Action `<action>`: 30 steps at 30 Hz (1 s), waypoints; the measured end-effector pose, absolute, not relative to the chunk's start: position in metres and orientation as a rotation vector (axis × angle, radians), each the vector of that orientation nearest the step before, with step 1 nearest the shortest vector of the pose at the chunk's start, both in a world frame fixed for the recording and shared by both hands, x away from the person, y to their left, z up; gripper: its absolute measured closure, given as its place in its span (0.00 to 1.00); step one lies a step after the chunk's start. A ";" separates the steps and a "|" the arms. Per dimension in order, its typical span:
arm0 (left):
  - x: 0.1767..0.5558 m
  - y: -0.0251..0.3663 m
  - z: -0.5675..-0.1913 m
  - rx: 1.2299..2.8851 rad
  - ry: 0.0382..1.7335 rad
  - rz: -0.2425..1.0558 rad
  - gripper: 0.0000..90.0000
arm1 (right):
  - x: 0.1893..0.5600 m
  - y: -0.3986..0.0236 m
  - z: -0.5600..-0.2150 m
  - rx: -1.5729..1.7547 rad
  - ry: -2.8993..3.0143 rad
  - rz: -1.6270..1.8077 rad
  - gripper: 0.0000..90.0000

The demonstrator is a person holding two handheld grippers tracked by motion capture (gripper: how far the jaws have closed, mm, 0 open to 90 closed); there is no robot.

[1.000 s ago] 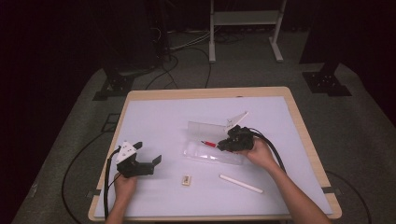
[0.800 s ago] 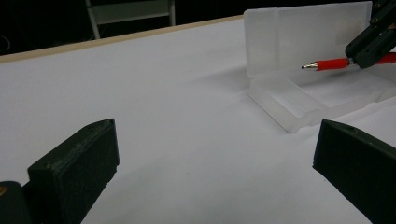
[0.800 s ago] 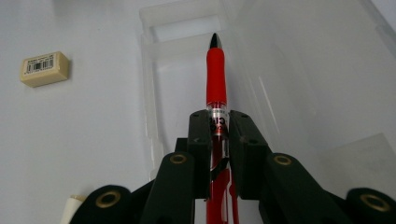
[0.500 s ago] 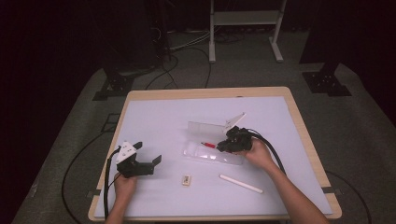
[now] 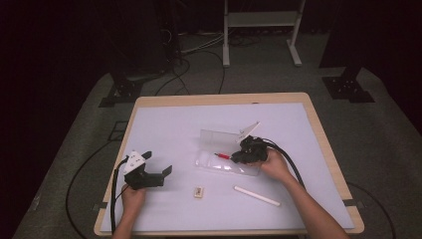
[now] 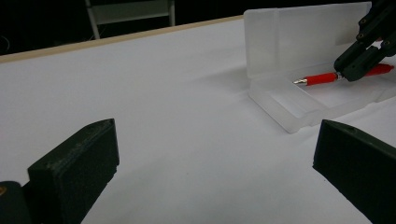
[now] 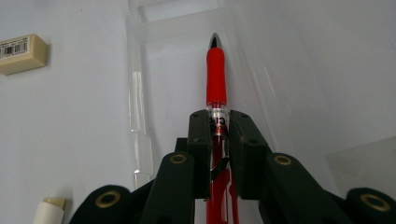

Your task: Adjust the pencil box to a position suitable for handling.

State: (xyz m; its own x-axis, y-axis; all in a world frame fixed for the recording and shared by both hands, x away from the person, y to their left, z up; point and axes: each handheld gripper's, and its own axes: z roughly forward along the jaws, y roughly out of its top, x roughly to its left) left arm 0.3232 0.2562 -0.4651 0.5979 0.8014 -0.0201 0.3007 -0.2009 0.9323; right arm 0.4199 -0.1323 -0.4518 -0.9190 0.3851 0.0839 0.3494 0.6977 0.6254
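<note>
Red pen is clamped in the right gripper, hovering low over the clear pencil case, its long axis along the tray; the left gripper, jaws wide, rests well apart from that case.

The worktop is evenly and brightly lit while the room around it lies dark. Shadows are soft. The near black claw looks slightly blurred.

A small eraser lies on the counter; a white stick lies near it. Cables trail across the floor beyond.
</note>
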 end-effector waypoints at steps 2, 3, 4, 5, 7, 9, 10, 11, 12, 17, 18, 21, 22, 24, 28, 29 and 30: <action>0.323 0.256 -0.465 1.770 0.903 0.593 0.00 | 0.420 -0.132 -0.453 0.609 2.845 1.034 0.87; 0.323 0.256 -0.465 1.770 0.903 0.593 0.00 | 0.420 -0.132 -0.453 0.608 2.844 1.034 0.87; 0.323 0.256 -0.465 1.770 0.903 0.593 0.00 | 0.420 -0.132 -0.453 0.609 2.845 1.032 0.87; 0.323 0.256 -0.465 1.770 0.903 0.593 0.00 | 0.420 -0.131 -0.453 0.610 2.845 1.031 0.87; 0.323 0.256 -0.465 1.770 0.903 0.592 0.00 | 0.420 -0.131 -0.454 0.608 2.845 1.020 0.87; 0.323 0.256 -0.465 1.770 0.902 0.592 0.00 | 0.420 -0.130 -0.455 0.610 2.845 1.017 0.87; 0.323 0.256 -0.465 1.769 0.902 0.593 0.00 | 0.420 -0.130 -0.455 0.610 2.845 1.014 0.87; 0.323 0.256 -0.465 1.769 0.901 0.593 0.00 | 0.420 -0.130 -0.455 0.610 2.845 1.014 0.87; 0.323 0.256 -0.465 1.769 0.902 0.593 0.00 | 0.420 -0.130 -0.455 0.612 2.845 1.013 0.87; 0.323 0.256 -0.465 1.769 0.902 0.593 0.00 | 0.420 -0.130 -0.456 0.617 2.852 1.005 0.87; 0.323 0.256 -0.465 1.769 0.902 0.593 0.00 | 0.420 -0.130 -0.457 0.615 2.853 1.005 0.87; 0.323 0.256 -0.465 1.769 0.902 0.592 0.00 | 0.420 -0.130 -0.457 0.620 2.851 1.010 0.86; 0.323 0.256 -0.465 1.769 0.902 0.592 0.00 | 0.420 -0.130 -0.457 0.622 2.852 1.012 0.86; 0.323 0.256 -0.465 1.769 0.902 0.593 0.00 | 0.420 -0.130 -0.457 0.623 2.851 1.009 0.86; 0.323 0.256 -0.465 1.769 0.902 0.591 0.00 | 0.420 -0.131 -0.456 0.630 2.848 1.018 0.84; 0.323 0.256 -0.465 1.768 0.902 0.591 0.00 | 0.420 -0.131 -0.456 0.625 2.847 1.023 0.83; 0.323 0.256 -0.465 1.768 0.902 0.591 0.00 | 0.420 -0.131 -0.455 0.629 2.845 1.027 0.82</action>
